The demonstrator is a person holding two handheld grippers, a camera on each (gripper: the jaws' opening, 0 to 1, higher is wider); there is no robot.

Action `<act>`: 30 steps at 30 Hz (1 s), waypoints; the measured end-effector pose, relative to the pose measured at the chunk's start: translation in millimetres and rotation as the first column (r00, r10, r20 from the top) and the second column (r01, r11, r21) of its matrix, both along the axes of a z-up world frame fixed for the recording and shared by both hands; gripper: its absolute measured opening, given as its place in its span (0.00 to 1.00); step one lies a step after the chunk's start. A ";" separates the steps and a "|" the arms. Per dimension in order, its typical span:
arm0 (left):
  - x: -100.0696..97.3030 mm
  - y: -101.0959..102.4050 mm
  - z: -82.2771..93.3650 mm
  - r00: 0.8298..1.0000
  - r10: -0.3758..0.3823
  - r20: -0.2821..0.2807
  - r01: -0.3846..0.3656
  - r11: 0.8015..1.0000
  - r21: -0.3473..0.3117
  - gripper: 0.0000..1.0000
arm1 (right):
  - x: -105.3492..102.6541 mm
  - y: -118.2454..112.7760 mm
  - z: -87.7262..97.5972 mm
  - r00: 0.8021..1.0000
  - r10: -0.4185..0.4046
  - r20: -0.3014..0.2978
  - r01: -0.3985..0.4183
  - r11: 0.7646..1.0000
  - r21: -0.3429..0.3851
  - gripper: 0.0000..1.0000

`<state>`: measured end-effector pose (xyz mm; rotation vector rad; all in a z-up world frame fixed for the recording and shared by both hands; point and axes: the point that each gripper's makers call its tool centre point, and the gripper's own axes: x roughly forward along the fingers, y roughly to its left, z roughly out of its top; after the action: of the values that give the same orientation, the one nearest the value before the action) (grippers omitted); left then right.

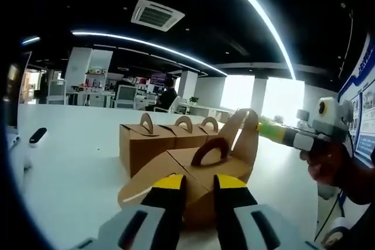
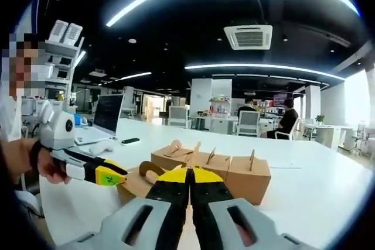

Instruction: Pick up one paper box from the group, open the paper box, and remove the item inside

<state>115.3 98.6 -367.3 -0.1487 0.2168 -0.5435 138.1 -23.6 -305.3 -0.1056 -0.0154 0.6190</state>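
- The opened kraft paper box [image 1: 199,182] sits just ahead of the left claw [image 1: 195,188], whose jaws stand slightly apart over its near edge; whether they pinch it cannot be told.
- The right claw [image 2: 188,181], jaws closed, comes from the left claw's right, at the raised handle flap [image 1: 243,136]; its hold cannot be told.
- The row of closed boxes [image 1: 167,141] stands close behind; the white worktop [image 1: 76,162] lies open to the left.

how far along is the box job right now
Done: one paper box sits apart from the group of boxes, in front of the left gripper. In hand: the right gripper is at the raised flap, opening it. Left: finishing the opening and removing the item, which isn't visible yet.
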 end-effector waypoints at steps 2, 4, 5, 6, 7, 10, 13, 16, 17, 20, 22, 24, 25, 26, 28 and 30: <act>0.0 -0.2 0.0 1.000 -0.001 0.000 0.001 1.000 0.002 0.21 | -0.5 -0.1 -0.2 1.000 -0.002 -0.001 0.002 1.000 0.001 0.02; 0.2 -0.3 -0.1 1.000 0.000 0.000 0.000 1.000 0.000 0.21 | -0.4 -1.3 -0.7 1.000 -0.004 -0.002 0.004 1.000 0.000 0.02; 0.2 -0.4 -0.1 1.000 0.000 0.000 0.000 1.000 0.000 0.21 | -0.3 -2.1 -1.1 1.000 -0.006 -0.003 0.006 1.000 0.000 0.02; 0.3 -0.4 -0.1 1.000 0.001 0.000 -0.001 1.000 0.000 0.21 | -0.3 -2.6 -1.3 1.000 -0.007 -0.004 0.007 1.000 0.000 0.02; 0.3 -0.4 -0.1 1.000 0.001 0.000 -0.001 1.000 0.000 0.21 | -0.4 -3.3 -1.7 1.000 -0.008 -0.005 0.008 1.000 0.000 0.02; 0.2 -0.9 0.0 1.000 0.002 0.002 -0.002 1.000 0.001 0.21 | 0.6 -6.5 -4.1 1.000 -0.016 -0.010 0.016 1.000 -0.001 0.02; 0.4 -0.7 -0.1 1.000 0.001 0.003 -0.001 1.000 0.004 0.21 | 0.9 -7.3 -4.9 1.000 -0.019 -0.012 0.019 1.000 0.000 0.02; 0.8 0.0 -0.4 1.000 0.000 0.001 0.000 1.000 0.007 0.21 | 0.0 -7.0 -5.1 1.000 -0.021 -0.013 0.021 1.000 0.001 0.02; 0.9 -0.1 -0.5 1.000 0.001 -0.001 -0.001 1.000 0.005 0.21 | -0.1 -7.0 -5.1 1.000 -0.022 -0.013 0.022 1.000 0.001 0.02; -1.6 -3.6 0.5 1.000 0.003 -0.001 -0.003 1.000 0.000 0.20 | 0.8 -8.6 -6.5 1.000 -0.023 -0.014 0.023 1.000 -0.003 0.02; -2.4 -4.3 0.8 1.000 0.005 -0.001 -0.005 1.000 0.003 0.20 | 1.3 -10.3 -7.5 1.000 -0.024 -0.018 0.024 1.000 -0.001 0.02; -2.9 -4.4 0.9 1.000 0.006 -0.001 -0.006 1.000 0.005 0.20 | 1.2 -12.1 -8.6 0.999 -0.028 -0.020 0.028 1.000 0.001 0.02; -4.0 -5.8 1.3 1.000 0.006 0.000 -0.006 1.000 0.004 0.20 | 1.2 -13.0 -9.3 0.999 -0.031 -0.023 0.031 1.000 0.003 0.02; -4.7 -6.7 1.5 1.000 0.007 0.000 -0.007 1.000 0.001 0.20 | 1.1 -14.0 -10.1 0.999 -0.034 -0.026 0.034 0.999 0.002 0.02; -6.1 -8.6 2.1 1.000 0.006 -0.001 -0.006 1.000 -0.003 0.20 | 0.9 -15.5 -11.5 0.999 -0.037 -0.030 0.037 0.999 0.001 0.02; -7.1 -10.6 2.8 1.000 0.007 0.000 -0.007 1.000 -0.001 0.20 | 0.9 -16.5 -12.7 0.999 -0.038 -0.033 0.038 0.999 -0.001 0.02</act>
<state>108.2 88.0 -364.5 -0.1505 0.2160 -0.5370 139.0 -40.1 -318.0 -0.0956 0.0183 0.5830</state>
